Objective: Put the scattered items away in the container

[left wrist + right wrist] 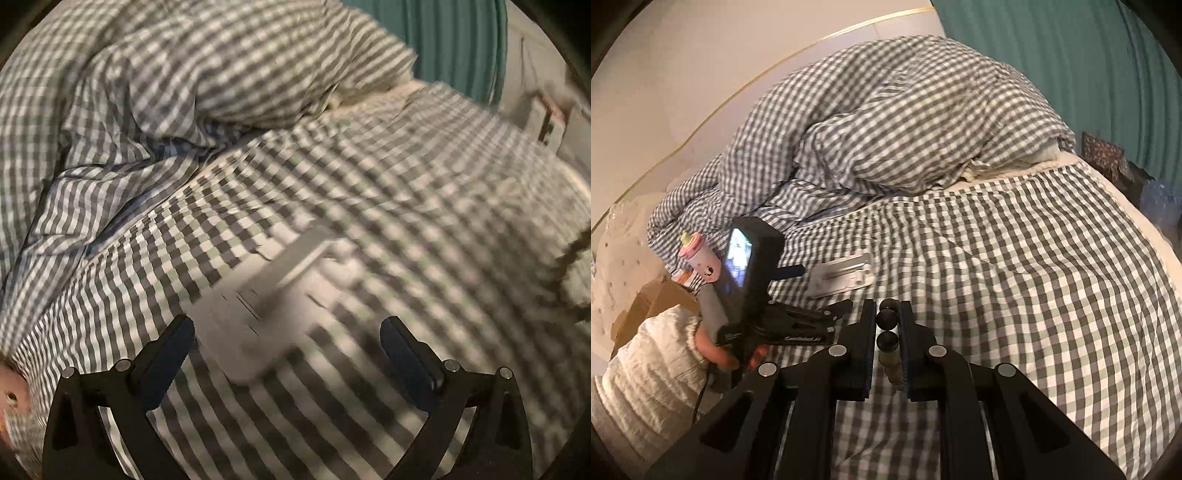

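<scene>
Two fingers (870, 332) pinch a beaded stick (888, 338); left fingers (183, 332) wide over flat box (258, 295).

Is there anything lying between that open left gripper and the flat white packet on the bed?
Nothing visible. The white packet lies flat on the checked sheet just ahead of the open left gripper, with only bare sheet in between. The left view is blurred, but the right view shows the same gap free.
</scene>
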Tool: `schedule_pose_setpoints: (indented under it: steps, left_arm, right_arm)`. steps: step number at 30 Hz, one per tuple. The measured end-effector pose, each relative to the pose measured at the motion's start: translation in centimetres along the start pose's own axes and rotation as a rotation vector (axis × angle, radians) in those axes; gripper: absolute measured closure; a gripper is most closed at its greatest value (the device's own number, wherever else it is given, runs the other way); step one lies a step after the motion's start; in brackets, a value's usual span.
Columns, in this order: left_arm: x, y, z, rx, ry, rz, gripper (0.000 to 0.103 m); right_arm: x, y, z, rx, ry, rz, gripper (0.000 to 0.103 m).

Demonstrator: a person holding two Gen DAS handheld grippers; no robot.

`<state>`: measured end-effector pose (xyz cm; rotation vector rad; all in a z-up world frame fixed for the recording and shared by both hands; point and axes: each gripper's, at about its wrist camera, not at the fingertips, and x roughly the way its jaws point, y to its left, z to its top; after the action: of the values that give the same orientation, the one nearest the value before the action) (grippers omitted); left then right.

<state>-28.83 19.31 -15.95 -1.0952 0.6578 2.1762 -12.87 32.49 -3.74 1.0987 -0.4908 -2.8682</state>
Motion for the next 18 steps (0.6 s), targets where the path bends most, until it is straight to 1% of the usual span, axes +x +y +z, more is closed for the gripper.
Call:
schedule_pose_setpoints:
  steps: [1, 3, 4, 6, 8, 9, 13, 16, 18]
  left_arm:
    - [1.1, 0.5, 0.3, -0.017, 0.018, 0.000, 0.000]
    - [2.0, 1.4, 0.7, -0.063, 0.012, -0.018, 0.000]
    - [2.4, 1.8, 0.9, -0.087, 0.013, -0.036, 0.000]
    - [3.6, 2.6, 1.1, -0.146, 0.043, -0.084, 0.000]
    - [3.7, 2.8, 1.1, -0.176, 0.044, -0.096, 0.001]
    - [3.5, 2.7, 1.0, -0.182, 0.045, -0.096, 0.005]
    - [2.1, 3.1, 0.4, -0.237, 0.045, -0.108, 0.029]
    - [0.7, 3.2, -0.1, -0.298, 0.066, -0.146, 0.032]
    - [-0.3, 3.0, -0.4, -0.316, 0.061, -0.152, 0.033]
  right_arm:
    - [0.4, -0.5, 0.1, 0.006, 0.004, -0.001, 0.092]
    - [1.3, -1.2, 0.0, 0.018, 0.014, -0.005, 0.092]
    - [1.6, -1.6, 0.0, 0.021, 0.019, -0.006, 0.092]
    - [2.3, -2.1, -0.1, 0.031, 0.032, -0.009, 0.092]
    - [2.8, -2.3, -0.3, 0.038, 0.044, -0.016, 0.092]
    - [2.9, -2.4, -0.3, 0.040, 0.048, -0.020, 0.092]
    - [2.9, -1.8, -0.5, 0.028, 0.053, -0.032, 0.092]
    - [2.4, -1.1, -0.5, 0.018, 0.048, -0.035, 0.092]
    - [1.7, -0.5, -0.4, 0.010, 0.039, -0.036, 0.092]
